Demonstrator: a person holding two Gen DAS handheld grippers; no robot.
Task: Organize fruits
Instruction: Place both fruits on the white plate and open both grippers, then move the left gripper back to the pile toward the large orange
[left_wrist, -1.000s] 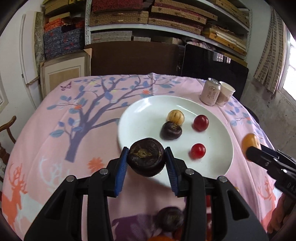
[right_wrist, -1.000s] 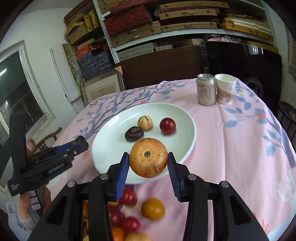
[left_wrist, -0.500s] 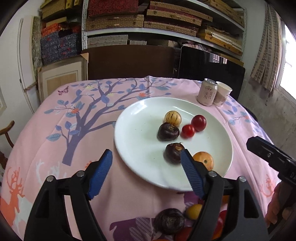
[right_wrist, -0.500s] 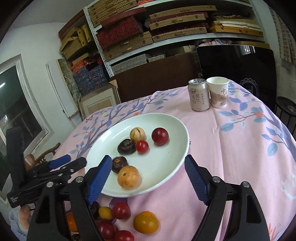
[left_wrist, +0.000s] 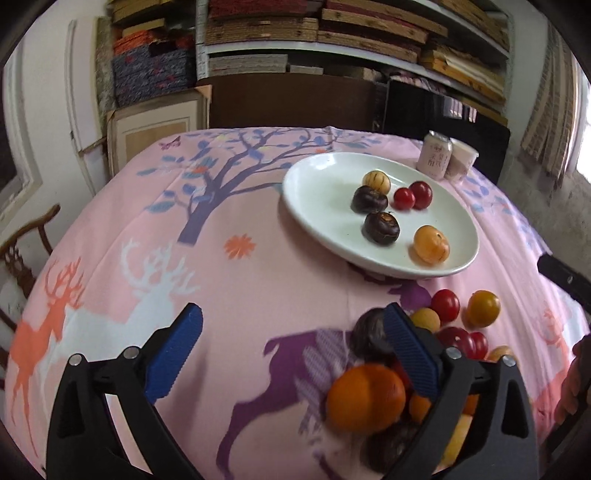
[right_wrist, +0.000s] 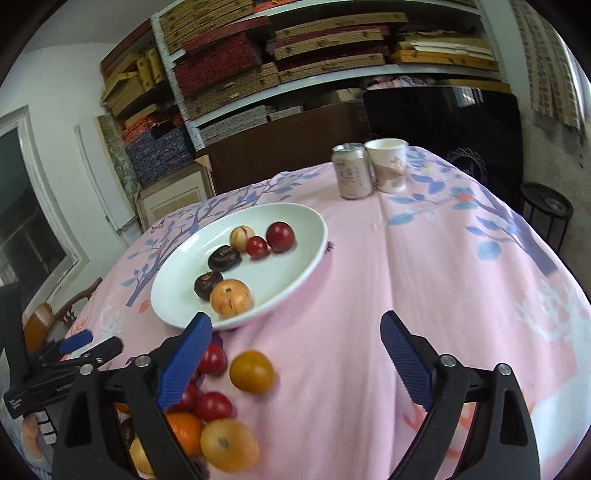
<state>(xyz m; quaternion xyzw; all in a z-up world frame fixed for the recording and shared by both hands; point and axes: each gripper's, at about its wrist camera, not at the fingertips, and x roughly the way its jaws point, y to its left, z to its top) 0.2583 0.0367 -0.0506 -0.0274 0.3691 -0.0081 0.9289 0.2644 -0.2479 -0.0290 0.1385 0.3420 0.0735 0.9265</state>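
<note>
Both claws are seen opening wide with nothing between the pads. From the left claw (left_wrist: 291, 354), the loose heap of small round red, orange and dark fruits (left_wrist: 443, 332) lies at four o'clock on the pink printed worktop (left_wrist: 258, 280); from the right claw (right_wrist: 295, 358), at eight o'clock. Six fruits rest on the white oval plate (left_wrist: 317, 184). Neither claw is judged clearly nearer.

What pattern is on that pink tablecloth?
The tablecloth shows a blue-leaved tree, deer and flowers; the left wrist view shows it best.
</note>
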